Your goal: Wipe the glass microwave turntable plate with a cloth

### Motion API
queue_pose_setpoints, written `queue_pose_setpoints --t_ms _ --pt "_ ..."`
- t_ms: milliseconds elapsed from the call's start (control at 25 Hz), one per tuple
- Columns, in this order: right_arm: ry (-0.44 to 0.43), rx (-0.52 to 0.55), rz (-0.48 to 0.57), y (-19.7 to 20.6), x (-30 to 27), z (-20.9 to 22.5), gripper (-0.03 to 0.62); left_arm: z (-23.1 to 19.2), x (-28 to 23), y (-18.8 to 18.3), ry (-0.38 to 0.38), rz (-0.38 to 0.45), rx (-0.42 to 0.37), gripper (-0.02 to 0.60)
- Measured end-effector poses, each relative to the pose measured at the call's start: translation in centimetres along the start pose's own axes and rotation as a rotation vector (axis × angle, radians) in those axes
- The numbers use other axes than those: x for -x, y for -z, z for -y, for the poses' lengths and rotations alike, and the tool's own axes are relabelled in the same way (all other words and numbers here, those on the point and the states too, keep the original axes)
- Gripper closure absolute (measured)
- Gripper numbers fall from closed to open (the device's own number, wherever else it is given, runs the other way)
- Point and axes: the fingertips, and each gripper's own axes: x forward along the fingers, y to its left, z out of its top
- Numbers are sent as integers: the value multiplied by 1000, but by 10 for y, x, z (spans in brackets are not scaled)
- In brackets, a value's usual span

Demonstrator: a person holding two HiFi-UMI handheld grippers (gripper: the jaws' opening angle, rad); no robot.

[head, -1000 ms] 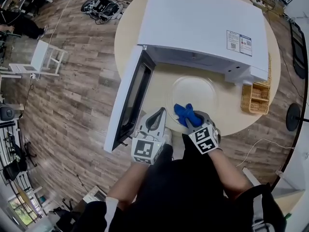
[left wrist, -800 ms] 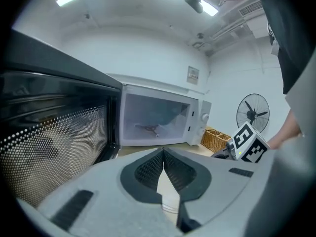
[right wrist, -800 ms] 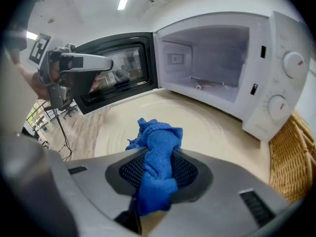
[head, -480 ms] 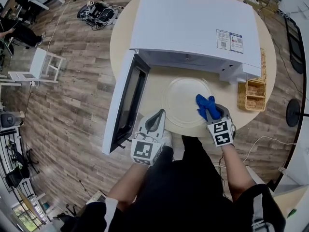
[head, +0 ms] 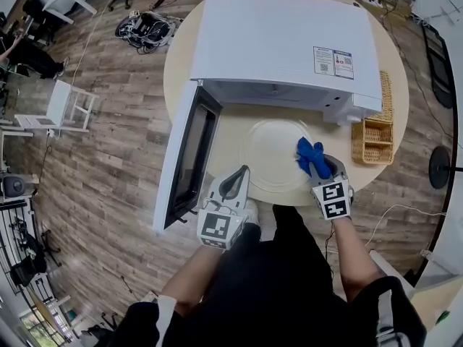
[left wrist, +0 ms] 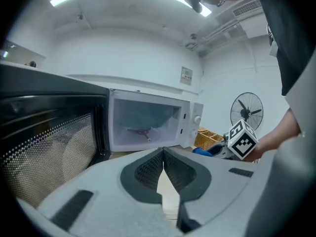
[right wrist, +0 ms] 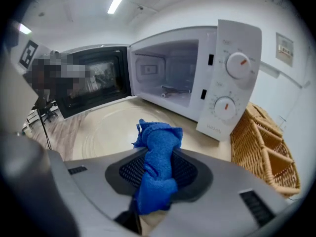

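The clear glass turntable plate [head: 271,154] lies flat on the round table in front of the open microwave [head: 282,38]; it also shows in the right gripper view [right wrist: 103,127]. My right gripper [head: 317,165] is shut on a bunched blue cloth [head: 309,155] at the plate's right rim. In the right gripper view the cloth [right wrist: 158,157] sticks out between the jaws and hangs over the plate's near edge. My left gripper [head: 241,170] sits at the table's near edge, left of the plate, shut with nothing in it [left wrist: 163,152].
The microwave door [head: 189,161] stands open to the left of the plate, close to my left gripper. A wicker basket [head: 372,139] sits to the right of the microwave, next to its control panel [right wrist: 232,83]. The table edge [head: 362,186] runs just in front of me.
My right gripper has carried the blue cloth from the plate's near-left edge across to its right rim. The left gripper has stayed put.
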Motion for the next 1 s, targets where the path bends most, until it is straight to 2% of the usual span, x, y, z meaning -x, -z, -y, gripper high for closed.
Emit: queue_pose_setpoints --t_ms 320,520,720,800,1000 --pt "-21 6 340 -102 68 -12 479 8 7 -30 18 61 -34 575" --pt "14 27 530 -163 121 -12 479 16 22 -52 40 107 -65 575" --pt "47 64 705 -218 171 -9 482 12 32 -85 17 177 -64 575" --pt "66 90 745 -233 184 -11 484 11 35 -96 19 209 -78 575" --pt "128 140 748 -247 200 -15 497 15 42 -123 20 260 -71 575"
